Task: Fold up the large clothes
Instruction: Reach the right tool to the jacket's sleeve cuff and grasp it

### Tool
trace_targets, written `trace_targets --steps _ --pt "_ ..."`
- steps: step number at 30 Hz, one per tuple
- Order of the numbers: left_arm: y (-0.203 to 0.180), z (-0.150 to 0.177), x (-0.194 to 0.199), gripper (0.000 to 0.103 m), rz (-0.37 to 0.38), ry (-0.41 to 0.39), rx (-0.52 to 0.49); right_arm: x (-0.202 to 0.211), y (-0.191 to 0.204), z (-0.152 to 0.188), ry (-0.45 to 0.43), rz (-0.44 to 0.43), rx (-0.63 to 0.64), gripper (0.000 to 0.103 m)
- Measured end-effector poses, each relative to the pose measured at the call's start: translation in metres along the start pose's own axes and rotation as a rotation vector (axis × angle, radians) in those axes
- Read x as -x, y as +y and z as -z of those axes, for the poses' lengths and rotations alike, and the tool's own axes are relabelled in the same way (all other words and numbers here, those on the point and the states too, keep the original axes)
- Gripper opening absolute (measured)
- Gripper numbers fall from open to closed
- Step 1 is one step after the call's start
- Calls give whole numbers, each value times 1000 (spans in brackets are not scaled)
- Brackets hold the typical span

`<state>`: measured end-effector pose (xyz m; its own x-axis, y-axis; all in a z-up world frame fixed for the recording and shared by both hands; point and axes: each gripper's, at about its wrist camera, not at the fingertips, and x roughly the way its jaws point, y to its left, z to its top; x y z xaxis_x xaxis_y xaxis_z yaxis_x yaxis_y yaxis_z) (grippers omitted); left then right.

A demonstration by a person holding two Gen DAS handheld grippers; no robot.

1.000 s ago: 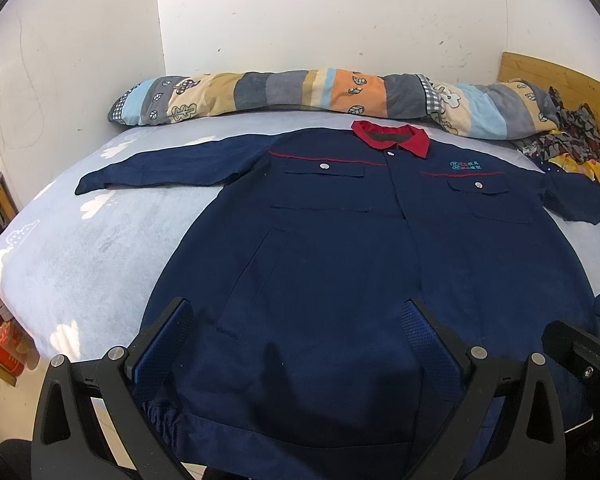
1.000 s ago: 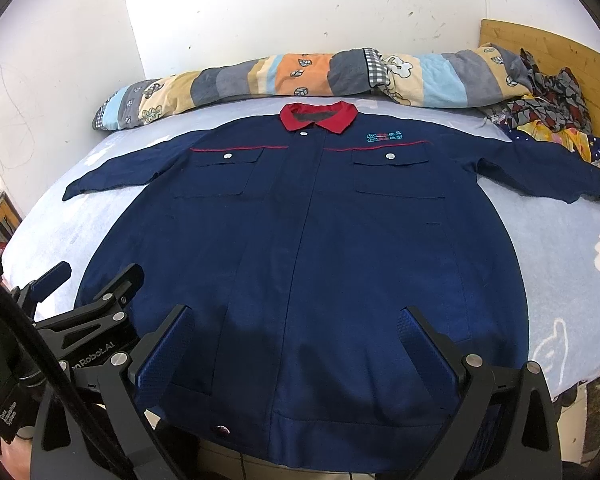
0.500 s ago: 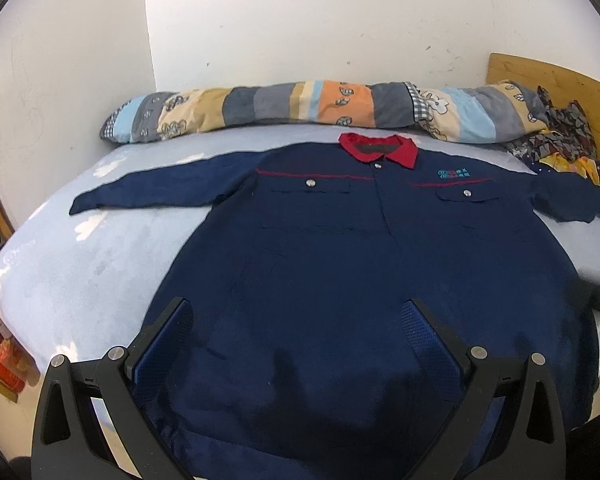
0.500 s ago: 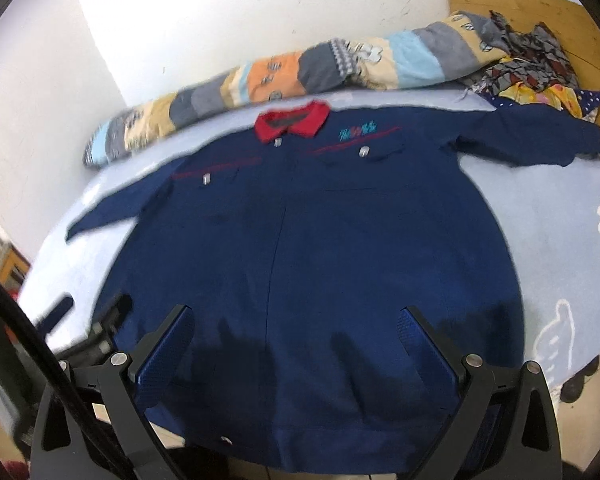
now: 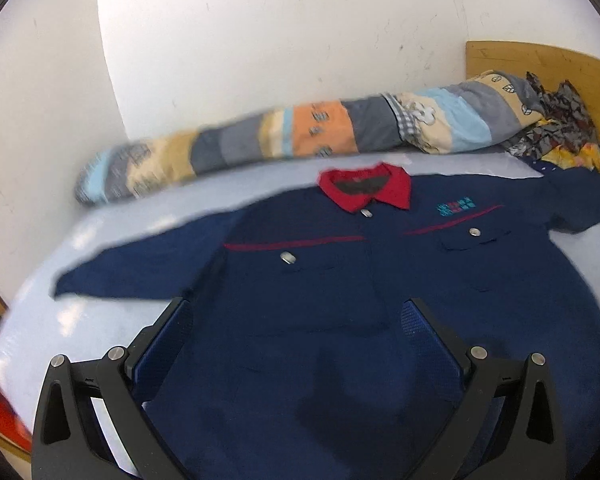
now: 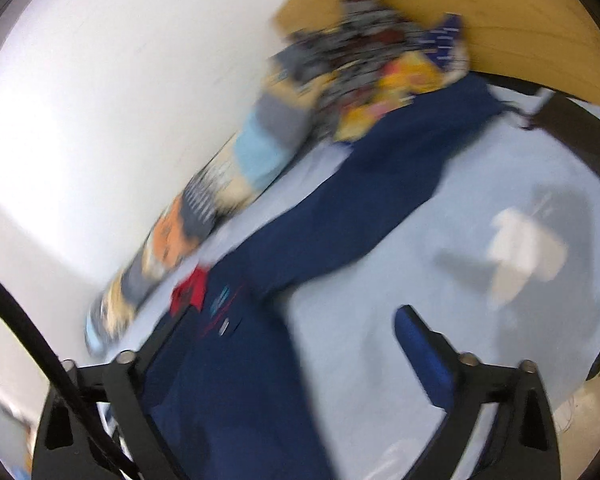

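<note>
A large navy-blue work jacket (image 5: 364, 320) with a red collar (image 5: 366, 191) and thin red chest stripes lies spread flat, front up, on a bed covered by a pale blue sheet (image 5: 100, 312). Both sleeves are stretched out to the sides. Along the white wall behind it runs a long patchwork bolster (image 5: 300, 140) in orange, grey, cream and light blue, and a heap of patterned clothes (image 5: 560, 128) sits at the wooden headboard (image 5: 540, 64).

The left tool (image 5: 296, 320) hangs above the jacket's lower body with its 2 blue-padded fingers spread wide — nothing is between them.

The right wrist view is heavily blurred and tilted. The right tool (image 6: 288, 320) is wide too, its jaws closing a little, and it holds nothing; its left finger hangs over the jacket's chest, the right finger over bare sheet. The jacket's sleeve (image 6: 380, 184) runs away towards the heap of clothes — a black cable (image 6: 40, 340) crosses the left edge of that view.
</note>
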<state>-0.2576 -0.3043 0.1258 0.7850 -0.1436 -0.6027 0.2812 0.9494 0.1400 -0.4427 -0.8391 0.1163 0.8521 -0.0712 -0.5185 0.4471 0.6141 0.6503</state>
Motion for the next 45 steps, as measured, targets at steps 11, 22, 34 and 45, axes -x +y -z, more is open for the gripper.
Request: trace_targets --steps 11,22,34,45 --pt "-14 -5 -39 103 38 85 39 -63 -127 -128 -121 64 -224 52" --pt "-33 -3 -64 103 53 128 13 -113 -184 -171 -175 193 -329 52" --pt "-25 -4 -58 103 44 118 25 -101 -150 -178 -294 134 -232 11" --pt "5 -13 -33 103 21 59 93 -52 43 -208 -332 -38 91 11"
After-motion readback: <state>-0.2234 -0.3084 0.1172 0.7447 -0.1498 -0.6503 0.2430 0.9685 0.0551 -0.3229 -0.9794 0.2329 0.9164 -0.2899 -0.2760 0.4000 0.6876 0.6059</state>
